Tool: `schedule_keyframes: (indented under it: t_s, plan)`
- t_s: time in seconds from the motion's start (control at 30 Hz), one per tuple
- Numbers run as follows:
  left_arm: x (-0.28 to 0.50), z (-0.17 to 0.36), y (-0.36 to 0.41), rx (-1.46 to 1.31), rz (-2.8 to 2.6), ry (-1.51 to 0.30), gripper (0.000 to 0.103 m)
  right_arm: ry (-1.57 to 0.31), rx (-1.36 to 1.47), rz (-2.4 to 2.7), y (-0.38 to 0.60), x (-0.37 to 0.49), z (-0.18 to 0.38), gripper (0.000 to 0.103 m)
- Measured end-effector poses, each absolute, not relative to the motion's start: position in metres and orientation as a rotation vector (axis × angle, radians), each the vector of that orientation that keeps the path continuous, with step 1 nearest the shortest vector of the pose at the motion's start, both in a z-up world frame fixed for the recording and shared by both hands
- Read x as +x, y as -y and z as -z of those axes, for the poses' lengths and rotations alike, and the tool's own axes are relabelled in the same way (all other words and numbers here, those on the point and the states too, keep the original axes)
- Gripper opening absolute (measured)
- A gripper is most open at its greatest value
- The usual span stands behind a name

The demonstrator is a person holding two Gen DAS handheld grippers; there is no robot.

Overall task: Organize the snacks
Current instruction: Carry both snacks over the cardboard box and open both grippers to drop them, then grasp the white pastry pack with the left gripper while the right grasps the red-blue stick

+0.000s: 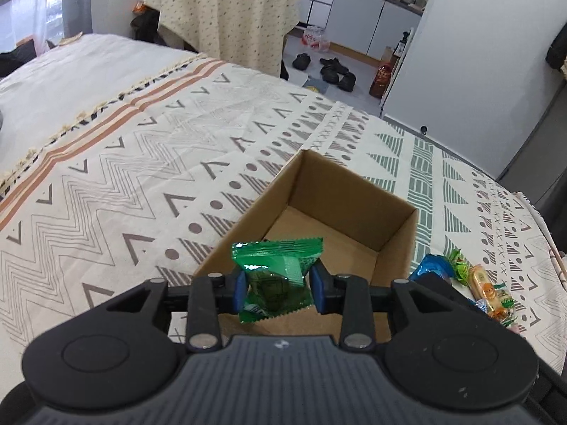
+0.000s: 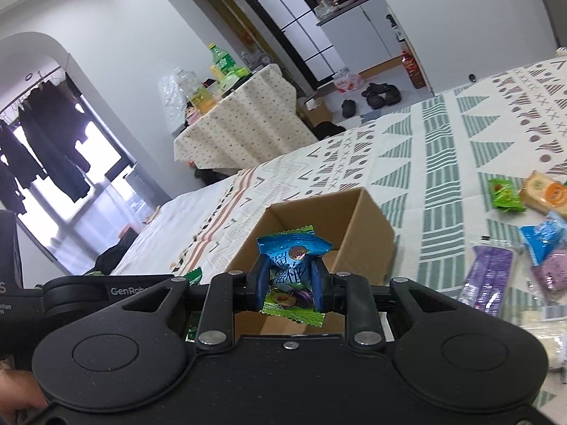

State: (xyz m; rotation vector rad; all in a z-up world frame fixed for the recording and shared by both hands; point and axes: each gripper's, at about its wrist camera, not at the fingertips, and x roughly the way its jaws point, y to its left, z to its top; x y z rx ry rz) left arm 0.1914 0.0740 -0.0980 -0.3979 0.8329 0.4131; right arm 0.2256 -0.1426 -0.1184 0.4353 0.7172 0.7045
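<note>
Patterned bedspread (image 1: pixel 149 184) everywhere, with a cardboard box (image 1: pixel 397 233) sitting open on it. Left gripper (image 1: pixel 279 288) pinches a shiny green packet (image 1: pixel 276 269) right over the box's near edge. Right gripper (image 2: pixel 290 285) is clamped on a blue-and-green packet (image 2: pixel 292 248), also at the box (image 2: pixel 358 226). Box looks empty inside, though the near part is hidden. More snacks (image 2: pixel 531 226) lie loose beside it.

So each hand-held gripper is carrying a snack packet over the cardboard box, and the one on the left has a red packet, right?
Not quite: the packet in the left hand-held gripper is a green packet, not red, as the left wrist view shows. The rest holds: the right hand-held gripper carries a blue and green packet, and both hang at the cardboard box.
</note>
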Motion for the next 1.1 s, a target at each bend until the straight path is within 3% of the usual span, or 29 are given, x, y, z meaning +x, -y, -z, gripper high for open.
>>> schedule_keyframes:
  t_s: [0.37,0.43,0.53,0.73,1.1]
  plan:
    - [0.182,0.088,-0.091,-0.426,-0.479,-0.831,0.060,-0.732,0.423,-0.740,0.133,0.223,0.120,0.026]
    - [0.179,0.084,-0.091,-0.426,-0.488,-0.828,0.064,-0.743,0.418,-0.755,0.129,0.223,0.119,0.034]
    - [0.174,0.077,-0.089,-0.413,-0.509,-0.818,0.078,-0.745,0.397,-0.740,0.129,0.219,0.118,0.055]
    - [0.166,0.062,-0.077,-0.365,-0.520,-0.791,0.088,-0.747,0.428,-0.689,0.150,0.216,0.105,0.057]
    - [0.151,0.034,-0.045,-0.362,-0.452,-0.721,0.103,-0.767,0.449,-0.541,0.210,0.209,0.086,0.086]
